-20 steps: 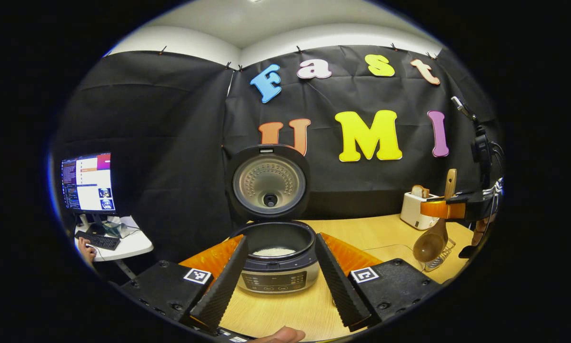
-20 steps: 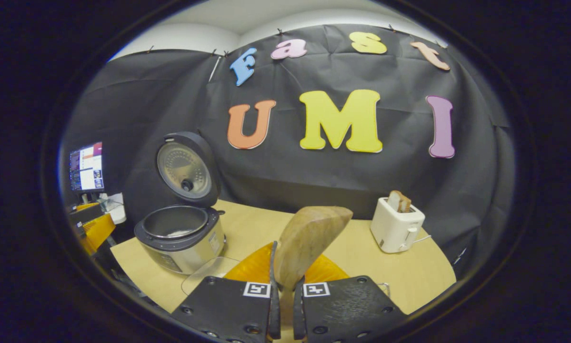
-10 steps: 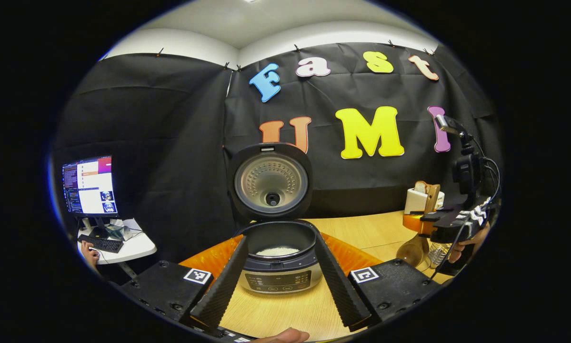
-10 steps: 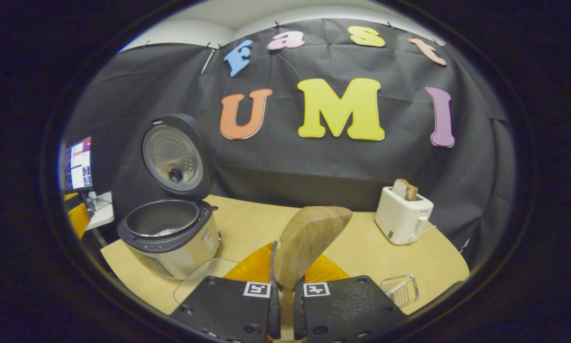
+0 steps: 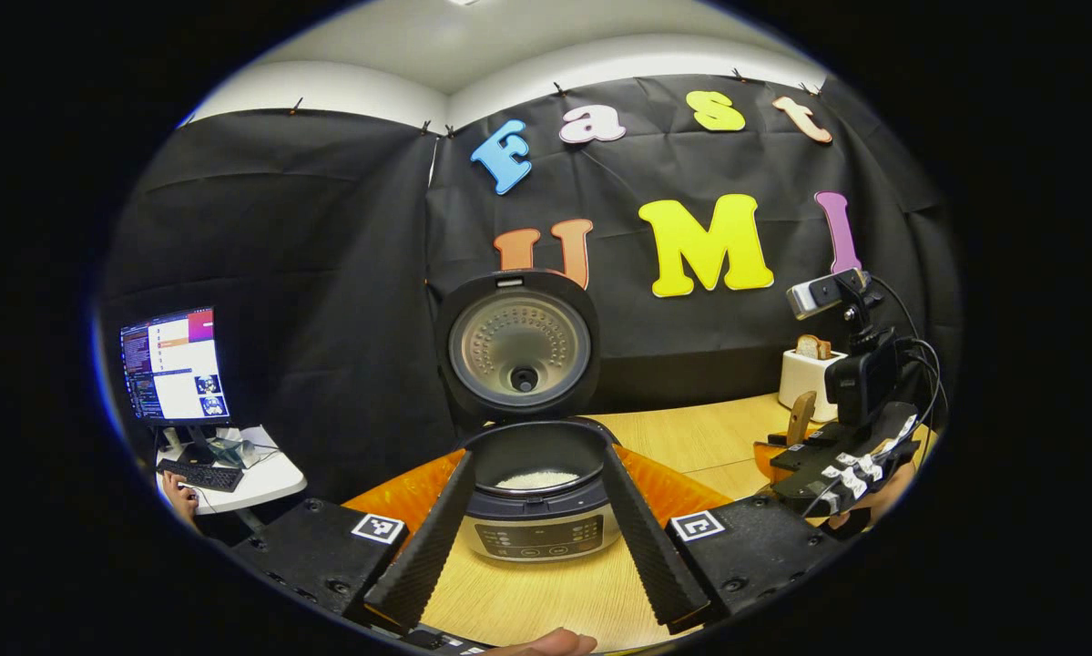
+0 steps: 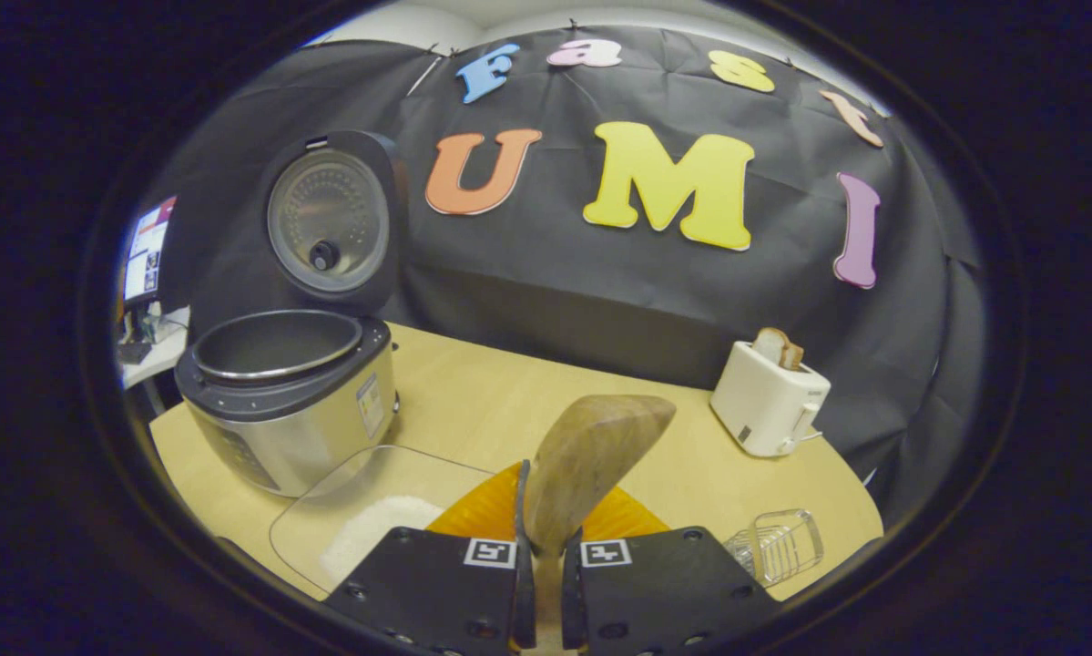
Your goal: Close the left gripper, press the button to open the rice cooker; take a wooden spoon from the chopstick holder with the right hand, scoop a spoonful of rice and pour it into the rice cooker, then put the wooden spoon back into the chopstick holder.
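light: even, bright overhead | shadows: soft on pale wooden desk | focus: sharp | edges: strong fisheye bending

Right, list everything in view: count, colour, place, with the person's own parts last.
rice cooker: one, silver and dark, lid up, table's left
rice: white, in the cooker pot and in the clear container
wooden spoon: one, brown, in the right gripper
toaster: one, white, bread in it, table's right
wire holder: one, metal, near right edge
table: one, light wood
monitor: one, side desk
left gripper: open
right gripper: shut on the spoon
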The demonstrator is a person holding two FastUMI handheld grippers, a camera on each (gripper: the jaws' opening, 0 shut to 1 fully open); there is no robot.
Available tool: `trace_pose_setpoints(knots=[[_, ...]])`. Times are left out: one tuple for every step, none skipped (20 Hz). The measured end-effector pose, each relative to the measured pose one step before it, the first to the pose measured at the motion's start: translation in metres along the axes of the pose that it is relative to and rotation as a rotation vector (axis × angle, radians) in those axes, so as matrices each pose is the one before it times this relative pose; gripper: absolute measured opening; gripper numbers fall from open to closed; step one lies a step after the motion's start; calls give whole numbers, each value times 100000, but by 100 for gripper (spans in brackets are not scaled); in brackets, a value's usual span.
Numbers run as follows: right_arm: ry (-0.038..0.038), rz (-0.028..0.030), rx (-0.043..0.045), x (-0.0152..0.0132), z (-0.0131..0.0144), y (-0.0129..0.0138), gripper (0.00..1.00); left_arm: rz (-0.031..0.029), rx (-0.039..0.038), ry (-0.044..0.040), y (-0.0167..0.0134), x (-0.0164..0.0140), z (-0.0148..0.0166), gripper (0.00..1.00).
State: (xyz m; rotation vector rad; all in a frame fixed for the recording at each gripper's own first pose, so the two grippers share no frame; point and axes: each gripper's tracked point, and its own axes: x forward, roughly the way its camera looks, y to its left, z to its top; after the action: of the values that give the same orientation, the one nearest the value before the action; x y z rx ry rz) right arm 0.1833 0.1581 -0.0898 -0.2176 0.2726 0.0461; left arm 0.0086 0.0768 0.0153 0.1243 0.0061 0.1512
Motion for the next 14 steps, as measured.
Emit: trace_pose_setpoints(knots=[[929, -497, 15, 73, -271, 9, 11, 90, -269, 129, 17, 48, -93, 90], [1081, 9, 889, 50, -285, 100, 11, 171, -145, 235, 55, 32, -45, 90], [451, -6, 685, 38, -45, 91, 11, 292, -118, 243, 96, 37, -22, 90], [-342, -833, -56, 36, 61, -110, 11, 297, -189, 116, 99, 50, -40, 90], [-255, -897, -445, -50, 53, -15, 11, 219, -368, 150, 141, 184, -79, 90], [79, -641, -319, -8, -135, 83, 11, 46, -268, 290, 33, 110, 2, 90], [398, -248, -347, -47, -65, 212, 11, 75, -177, 277, 313, 97, -100, 90], [699, 53, -551, -137, -191, 768, 11, 215, -92, 327, 109, -6, -122, 90], [814, 226, -84, -349, -235, 709, 11, 276, -175, 251, 109, 61, -49, 90], [886, 107, 312, -340, -324, 517, 11, 71, -163, 48, -20, 26, -59, 90], [785, 25, 14, -114, -117, 476, 11, -181, -65, 172, 17, 78, -14, 90], [728, -553, -82, 89, -6, 232, 11, -105, -31, 84, 55, 79, -21, 90], [649, -576, 135, -21, -47, 292, 11, 57, -71, -85, 119, 23, 23, 90], [953, -366, 583, 2, -165, 475, 11, -16, -147, -54, 77, 3, -62, 90]])
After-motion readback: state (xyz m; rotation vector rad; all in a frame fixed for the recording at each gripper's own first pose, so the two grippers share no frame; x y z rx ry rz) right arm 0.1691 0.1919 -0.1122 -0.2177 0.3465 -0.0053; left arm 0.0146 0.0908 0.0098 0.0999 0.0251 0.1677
